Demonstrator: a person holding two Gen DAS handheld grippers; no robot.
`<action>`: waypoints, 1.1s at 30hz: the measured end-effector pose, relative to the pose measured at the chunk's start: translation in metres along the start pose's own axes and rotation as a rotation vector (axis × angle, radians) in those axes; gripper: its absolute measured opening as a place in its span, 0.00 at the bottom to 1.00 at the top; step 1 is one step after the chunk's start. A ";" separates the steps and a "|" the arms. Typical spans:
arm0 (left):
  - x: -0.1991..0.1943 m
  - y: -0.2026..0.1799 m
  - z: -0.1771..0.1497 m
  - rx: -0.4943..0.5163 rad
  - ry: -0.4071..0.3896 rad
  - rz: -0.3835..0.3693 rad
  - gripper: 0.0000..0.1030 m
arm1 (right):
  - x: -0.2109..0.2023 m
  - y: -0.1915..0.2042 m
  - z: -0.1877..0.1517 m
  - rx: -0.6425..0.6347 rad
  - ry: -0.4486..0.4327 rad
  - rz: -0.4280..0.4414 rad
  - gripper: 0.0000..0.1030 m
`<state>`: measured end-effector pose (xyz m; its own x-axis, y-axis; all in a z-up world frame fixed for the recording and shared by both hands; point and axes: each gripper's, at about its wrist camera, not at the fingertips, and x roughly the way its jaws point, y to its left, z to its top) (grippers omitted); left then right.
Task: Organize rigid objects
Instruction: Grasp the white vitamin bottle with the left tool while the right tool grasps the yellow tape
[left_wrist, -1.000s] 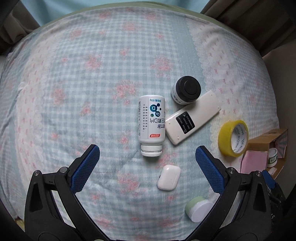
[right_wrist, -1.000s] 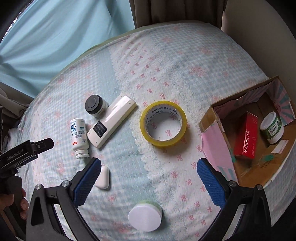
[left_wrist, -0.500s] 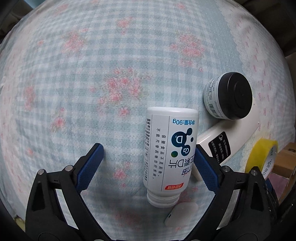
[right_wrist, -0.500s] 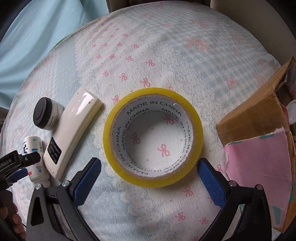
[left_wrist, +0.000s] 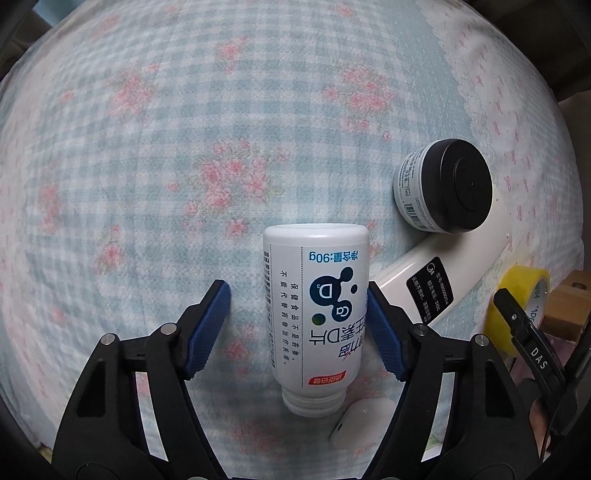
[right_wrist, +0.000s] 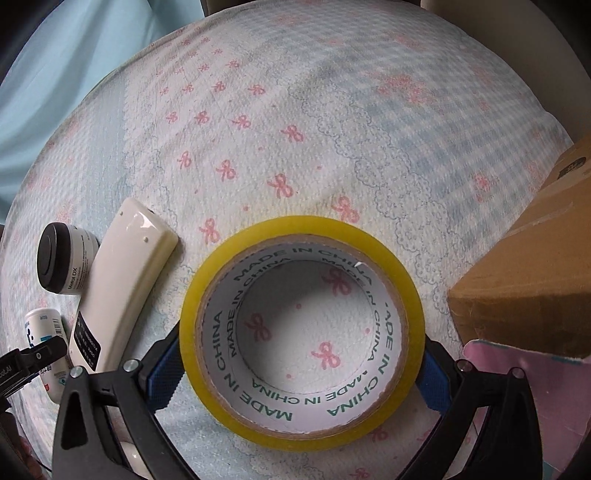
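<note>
- The left tongs (left_wrist: 297, 325) sit low over the bedspread (left_wrist: 155, 155) with their jaws around a white bottle (left_wrist: 316, 306) that lies on its side, cap end toward the camera. The right blue pad (left_wrist: 384, 332) touches the bottle's side; the left pad (left_wrist: 207, 328) stands a little off it, so the jaws are part-way in and not gripping.
- Just below the bottle's cap, a small white case (left_wrist: 360, 421) lies on the cloth, partly hidden behind the right finger.
- To the right of the bottle lies a white remote (left_wrist: 443, 273), near it but whether touching cannot be told, and a black-lidded jar (left_wrist: 447, 192) rests against the remote's far end.
- The right tongs (right_wrist: 299, 369) have a jaw on either side of a yellow tape roll (right_wrist: 410, 295), which lies flat on the bedspread (right_wrist: 295, 110). Both blue pads (right_wrist: 164, 363) are pressed to the roll's outer rim or just at it; a firm hold cannot be told for sure.
- Left of the roll are the remote (right_wrist: 125, 273), the jar (right_wrist: 59, 258) and the bottle (right_wrist: 40, 325), with the other tongs (right_wrist: 33, 358) at the bottle.
- Right of the roll stands a cardboard box (right_wrist: 532, 273), near but apart, with a pink flap (right_wrist: 535, 406) below it.
</note>
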<state>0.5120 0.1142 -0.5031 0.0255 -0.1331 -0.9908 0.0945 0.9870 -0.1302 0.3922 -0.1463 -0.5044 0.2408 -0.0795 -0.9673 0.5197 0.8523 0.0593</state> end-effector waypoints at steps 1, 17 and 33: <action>0.001 0.002 -0.001 -0.004 0.001 -0.004 0.68 | 0.004 0.009 0.001 0.001 -0.003 -0.007 0.99; 0.010 -0.010 -0.034 0.134 0.025 0.027 0.45 | -0.001 0.005 -0.003 0.002 0.003 -0.030 0.93; -0.080 0.006 -0.091 0.087 -0.121 -0.033 0.45 | -0.084 0.006 -0.039 -0.078 -0.110 0.071 0.93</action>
<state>0.4200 0.1394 -0.4279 0.1399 -0.1805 -0.9736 0.1829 0.9710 -0.1538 0.3434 -0.1142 -0.4320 0.3650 -0.0697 -0.9284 0.4338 0.8950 0.1034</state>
